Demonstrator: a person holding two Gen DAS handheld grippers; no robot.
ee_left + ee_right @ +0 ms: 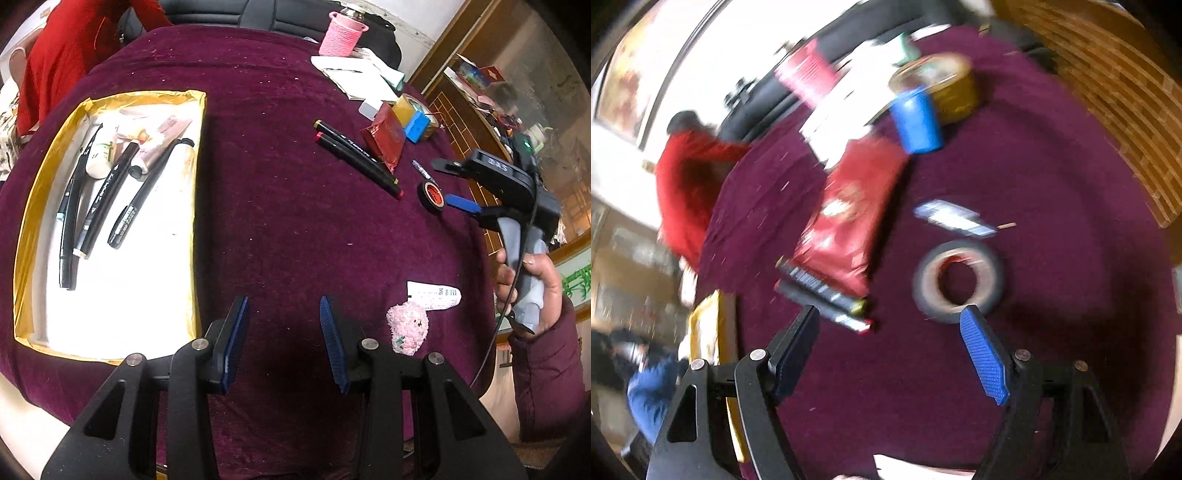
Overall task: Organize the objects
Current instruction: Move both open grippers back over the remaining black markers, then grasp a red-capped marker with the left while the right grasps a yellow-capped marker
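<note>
A gold-rimmed box (195, 155) with a white floor lies at the left and holds several black markers (107, 199) and tubes (159, 144). Two black markers (356, 157) lie loose on the purple cloth, also blurred in the right wrist view (827, 299). A black tape roll (432, 197) lies by them; it also shows in the right wrist view (956, 280). My left gripper (284, 314) is open and empty over bare cloth. My right gripper (890, 314) is open and empty, hovering just short of the tape roll and markers; it also shows in the left wrist view (448, 182).
A red packet (386, 138), a yellow tape roll (410, 105), a blue block (417, 127), a small pen (421, 168), papers (354, 75) and a pink knitted cup (343, 35) lie at the far right. A pink fluffy toy (408, 328) and white tube (436, 295) lie nearby.
</note>
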